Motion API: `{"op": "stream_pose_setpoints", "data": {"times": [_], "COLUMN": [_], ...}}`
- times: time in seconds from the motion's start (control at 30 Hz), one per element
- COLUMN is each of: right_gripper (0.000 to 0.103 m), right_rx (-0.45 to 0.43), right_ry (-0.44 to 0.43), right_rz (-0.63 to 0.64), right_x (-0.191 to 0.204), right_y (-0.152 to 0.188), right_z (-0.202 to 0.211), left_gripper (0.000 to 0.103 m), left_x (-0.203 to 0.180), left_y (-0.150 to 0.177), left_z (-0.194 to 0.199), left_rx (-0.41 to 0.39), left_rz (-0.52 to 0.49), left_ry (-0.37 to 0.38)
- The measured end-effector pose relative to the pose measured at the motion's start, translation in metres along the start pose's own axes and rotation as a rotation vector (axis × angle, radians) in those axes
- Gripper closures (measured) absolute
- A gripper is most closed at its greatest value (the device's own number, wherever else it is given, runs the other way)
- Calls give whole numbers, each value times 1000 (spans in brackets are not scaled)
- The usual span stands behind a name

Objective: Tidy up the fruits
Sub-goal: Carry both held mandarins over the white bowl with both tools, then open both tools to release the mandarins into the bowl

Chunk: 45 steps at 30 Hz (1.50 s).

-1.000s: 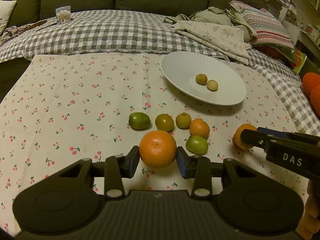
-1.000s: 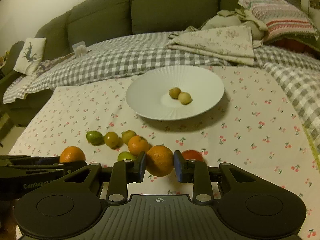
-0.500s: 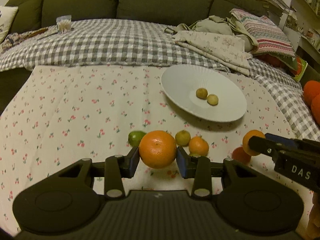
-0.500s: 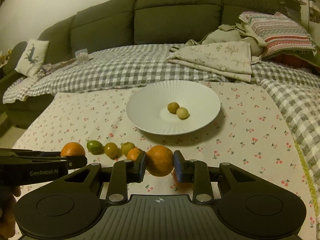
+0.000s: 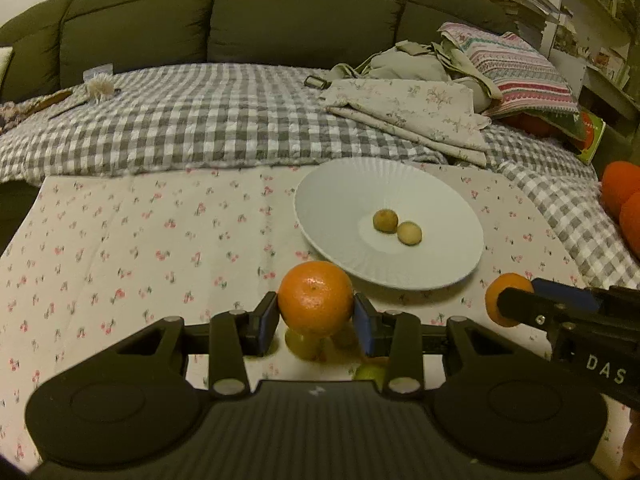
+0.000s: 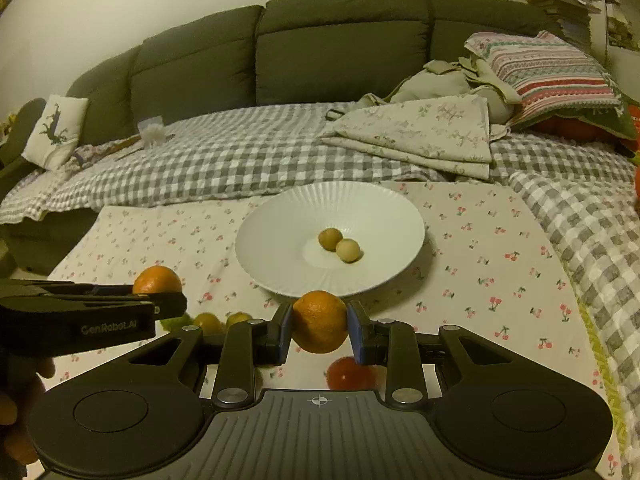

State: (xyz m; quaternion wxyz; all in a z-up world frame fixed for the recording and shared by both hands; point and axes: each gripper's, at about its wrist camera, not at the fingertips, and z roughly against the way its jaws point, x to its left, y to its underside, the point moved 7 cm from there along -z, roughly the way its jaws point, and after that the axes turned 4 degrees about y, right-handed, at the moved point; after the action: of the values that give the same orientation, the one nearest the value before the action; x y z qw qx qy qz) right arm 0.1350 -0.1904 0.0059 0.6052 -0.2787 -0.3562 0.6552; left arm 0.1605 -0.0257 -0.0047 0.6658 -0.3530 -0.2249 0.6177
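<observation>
My left gripper [image 5: 316, 318] is shut on a large orange [image 5: 316, 298] and holds it above the cloth, just short of the white plate [image 5: 440, 264]. My right gripper [image 6: 320, 330] is shut on a smaller orange [image 6: 319, 322], also lifted near the plate's [image 6: 276, 256] front rim. Two small yellow-brown fruits [image 5: 397, 227] [image 6: 338, 244] lie in the plate. Each gripper shows in the other's view with its orange: the right one [image 5: 505, 305], the left one [image 6: 157, 280]. Loose green and yellow fruits [image 6: 208, 322] and a red fruit [image 6: 350, 372] lie on the cloth below, partly hidden.
The cherry-print cloth [image 5: 160, 240] covers the table. Behind it a checked blanket [image 5: 200, 120], folded linen [image 5: 412, 108], a striped pillow [image 5: 516, 68] and a green sofa [image 5: 280, 20]. Orange objects [image 5: 624, 200] sit at the right edge.
Both grippers have lifted their oranges off the cloth and moved forward toward the plate. The loose fruits have dropped low in view, under the fingers.
</observation>
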Motion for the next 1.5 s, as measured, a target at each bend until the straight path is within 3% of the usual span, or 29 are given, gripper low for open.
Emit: {"op": "stream_pose_setpoints", "data": {"times": [0.13, 0.7, 1.5], "right_gripper": [74, 74, 74], "right_rx": [-5, -7, 75], "right_ry": [11, 9, -79], "right_rz": [-13, -89, -83], "right_x": [-8, -44, -30], "right_y": [-7, -35, -30], "right_z": [-6, -47, -107], "left_gripper": [65, 64, 63], "left_x": [-2, -31, -41], "left_y": [-10, -24, -22], "left_z": [-10, -61, -109], "left_rx": [-13, -31, -14], "left_rz": [-34, -159, -264], "left_ry": [-9, 84, 101]}}
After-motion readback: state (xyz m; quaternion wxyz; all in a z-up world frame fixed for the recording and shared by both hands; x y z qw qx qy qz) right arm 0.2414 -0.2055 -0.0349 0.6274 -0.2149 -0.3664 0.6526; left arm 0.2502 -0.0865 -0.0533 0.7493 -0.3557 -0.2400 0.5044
